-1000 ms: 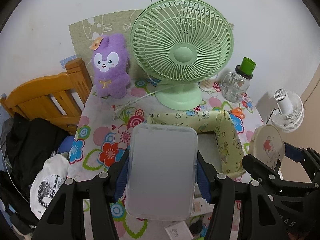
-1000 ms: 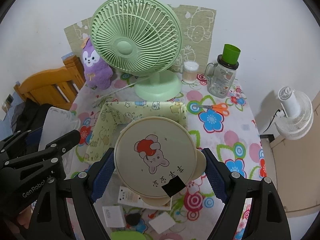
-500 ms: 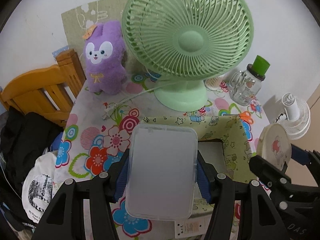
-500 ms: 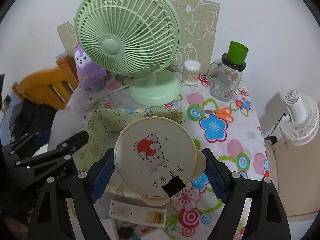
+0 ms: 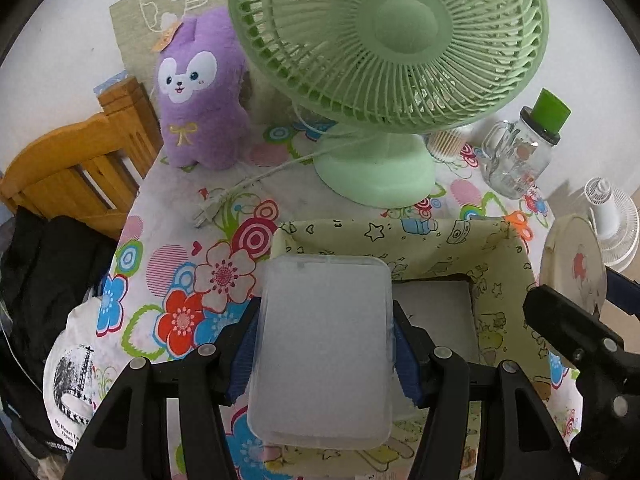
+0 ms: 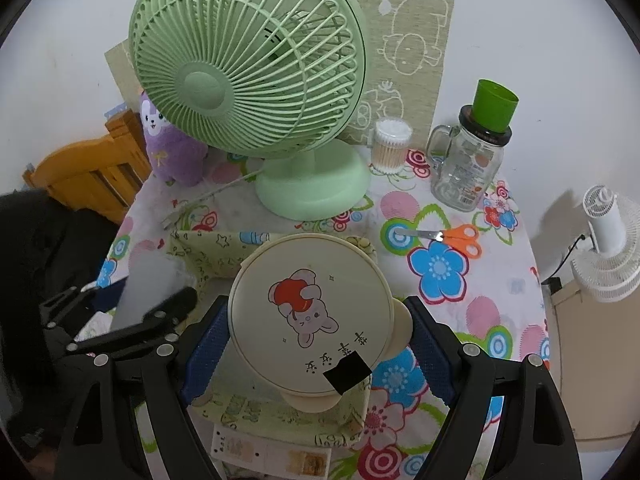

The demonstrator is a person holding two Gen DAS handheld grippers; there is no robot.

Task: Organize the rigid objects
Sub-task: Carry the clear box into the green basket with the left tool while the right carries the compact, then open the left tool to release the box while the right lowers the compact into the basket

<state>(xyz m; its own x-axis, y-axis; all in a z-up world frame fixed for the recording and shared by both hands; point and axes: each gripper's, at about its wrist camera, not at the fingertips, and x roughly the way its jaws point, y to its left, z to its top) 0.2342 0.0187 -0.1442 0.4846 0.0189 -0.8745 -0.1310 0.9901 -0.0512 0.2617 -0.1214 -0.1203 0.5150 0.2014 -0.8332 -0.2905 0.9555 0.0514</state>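
My left gripper (image 5: pixel 324 344) is shut on a frosted clear plastic box (image 5: pixel 322 350), its blue pads pressing both long sides. The box hangs over the left end of a pale green printed fabric bin (image 5: pixel 496 248). My right gripper (image 6: pixel 314 340) is shut on a round cream lidded container (image 6: pixel 310 312) with a bunny and apple print. That container hovers over the same fabric bin (image 6: pixel 208 256). In the left wrist view the round container (image 5: pixel 572 272) shows edge-on at the right, behind the right gripper's black finger (image 5: pixel 568 328).
A green desk fan (image 6: pixel 256 92) stands behind the bin with its cord (image 5: pixel 240 188) trailing left. A purple plush (image 5: pixel 200 92), a cotton swab jar (image 6: pixel 390 144), a glass mug jar with green lid (image 6: pixel 470 164) and orange scissors (image 6: pixel 452 238) sit on the flowered tablecloth (image 6: pixel 440 268). A wooden chair (image 5: pixel 68 168) stands left.
Both grippers have moved forward and down toward the fabric bin, each keeping its object. The fan and plush now look larger and closer.
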